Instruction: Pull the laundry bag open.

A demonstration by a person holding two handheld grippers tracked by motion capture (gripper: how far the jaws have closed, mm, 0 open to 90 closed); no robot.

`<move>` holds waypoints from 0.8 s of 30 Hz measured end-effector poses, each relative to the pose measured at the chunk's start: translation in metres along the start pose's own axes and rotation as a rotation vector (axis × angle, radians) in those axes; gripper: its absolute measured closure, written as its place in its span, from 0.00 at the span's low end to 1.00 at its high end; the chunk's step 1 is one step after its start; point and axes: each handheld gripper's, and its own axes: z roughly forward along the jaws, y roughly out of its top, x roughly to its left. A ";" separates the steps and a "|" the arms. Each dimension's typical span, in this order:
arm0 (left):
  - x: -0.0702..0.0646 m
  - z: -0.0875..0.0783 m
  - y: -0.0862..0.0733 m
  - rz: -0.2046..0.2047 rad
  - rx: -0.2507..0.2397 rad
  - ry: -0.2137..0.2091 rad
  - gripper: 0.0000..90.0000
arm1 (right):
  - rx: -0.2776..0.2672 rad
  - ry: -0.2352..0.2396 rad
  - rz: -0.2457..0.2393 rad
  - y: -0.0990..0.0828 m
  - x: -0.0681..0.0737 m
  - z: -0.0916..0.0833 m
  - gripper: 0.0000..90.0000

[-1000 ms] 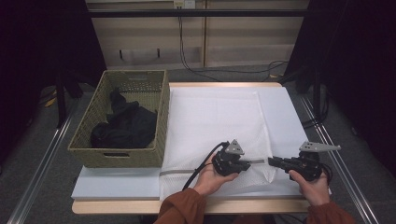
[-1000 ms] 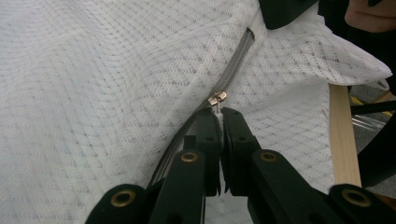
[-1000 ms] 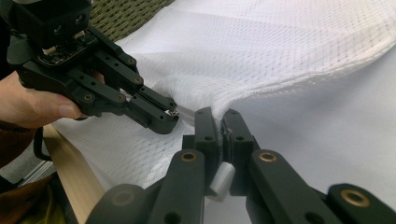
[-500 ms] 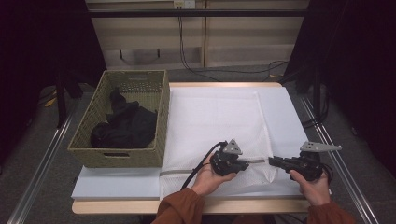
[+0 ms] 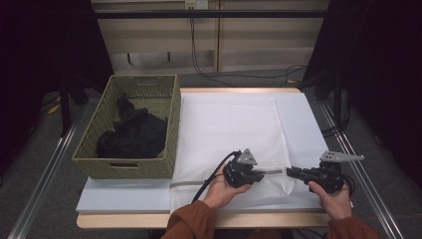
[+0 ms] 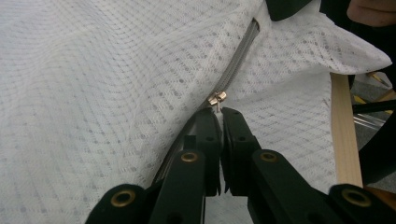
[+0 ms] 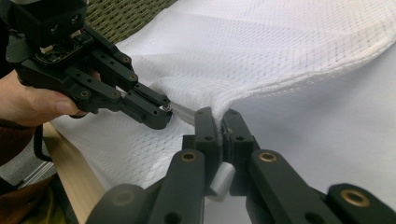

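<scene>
A white mesh laundry bag (image 5: 229,129) lies flat on the table, its grey zipper (image 5: 188,183) running along the near edge. My left gripper (image 5: 262,175) points right along that zipper. In the left gripper view its jaws (image 6: 219,113) are shut on the tab of the small metal zipper pull (image 6: 216,98), with the grey zipper tape (image 6: 239,58) stretching ahead. My right gripper (image 5: 290,172) faces it from the right. Its jaws (image 7: 217,115) are shut on a pinched fold of the mesh bag (image 7: 280,51) at the zipper's end, a short way from the left gripper (image 7: 161,114).
A woven basket (image 5: 169,124) holding black clothes (image 5: 132,134) stands at the left of the table. A white sheet (image 5: 303,124) covers the tabletop, and the wooden front edge (image 5: 259,219) runs just behind both hands. Cables hang at the back.
</scene>
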 end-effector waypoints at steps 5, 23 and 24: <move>0.001 -0.002 -0.001 -0.004 -0.006 0.002 0.96 | -0.004 -0.001 -0.004 0.000 -0.001 0.000 0.96; 0.004 -0.010 -0.006 -0.003 -0.001 0.010 0.96 | -0.007 -0.005 -0.003 0.000 -0.001 -0.003 0.97; 0.004 -0.011 -0.006 0.000 0.007 0.015 0.96 | -0.006 -0.004 -0.001 0.000 -0.001 -0.004 0.97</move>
